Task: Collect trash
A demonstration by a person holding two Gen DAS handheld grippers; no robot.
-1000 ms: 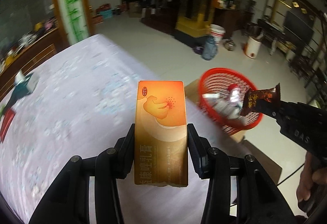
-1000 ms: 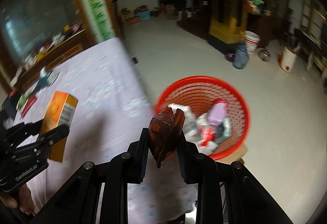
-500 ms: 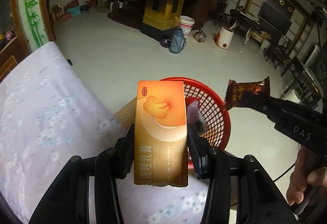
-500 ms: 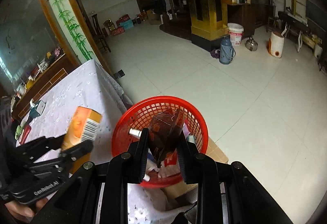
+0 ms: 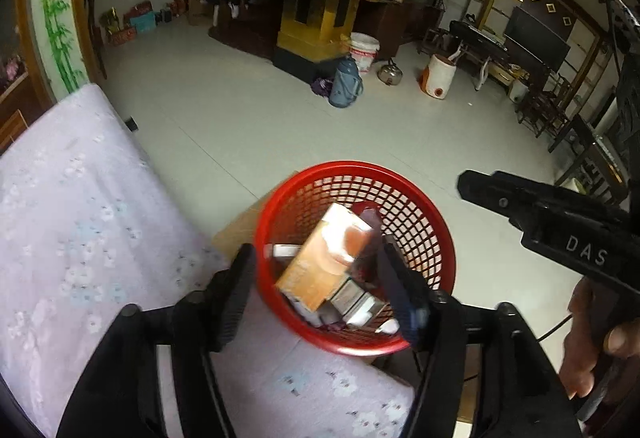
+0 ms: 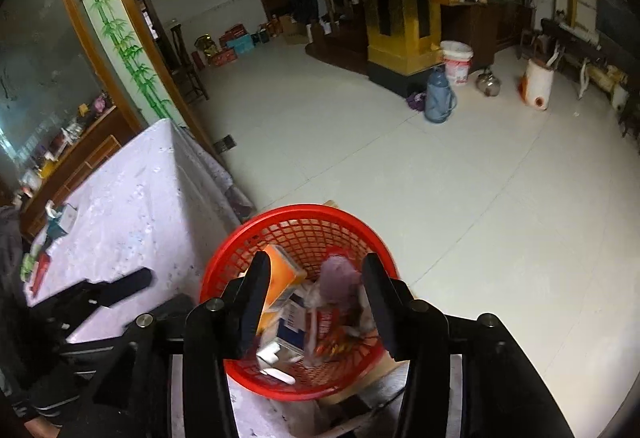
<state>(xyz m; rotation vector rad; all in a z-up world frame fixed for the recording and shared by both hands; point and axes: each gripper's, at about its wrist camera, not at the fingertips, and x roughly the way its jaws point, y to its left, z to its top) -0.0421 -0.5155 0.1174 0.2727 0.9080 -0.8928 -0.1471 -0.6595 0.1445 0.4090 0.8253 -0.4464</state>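
Observation:
A red mesh basket (image 5: 424,194) (image 6: 280,222) stands just off the table's edge, holding several pieces of trash. The orange box (image 5: 326,258) (image 6: 282,278) lies tilted on top of the pile inside it. My left gripper (image 5: 316,270) is open above the basket with nothing between its fingers. My right gripper (image 6: 316,290) is also open over the basket, empty. The brown wrapper is lost among the blurred trash (image 6: 340,318). The right gripper's black body (image 5: 560,218) shows at the right of the left wrist view, held by a hand (image 5: 592,338).
A table with a pale flowered cloth (image 5: 80,230) (image 6: 132,214) lies to the left. Small items (image 6: 44,238) sit at its far end. Cardboard (image 5: 236,226) lies under the basket. A blue flask (image 5: 346,84), buckets and furniture stand across the tiled floor.
Both grippers opened. The orange box left my left gripper and dropped into the basket; the brown wrapper left my right gripper. Both grippers moved closer over the basket.

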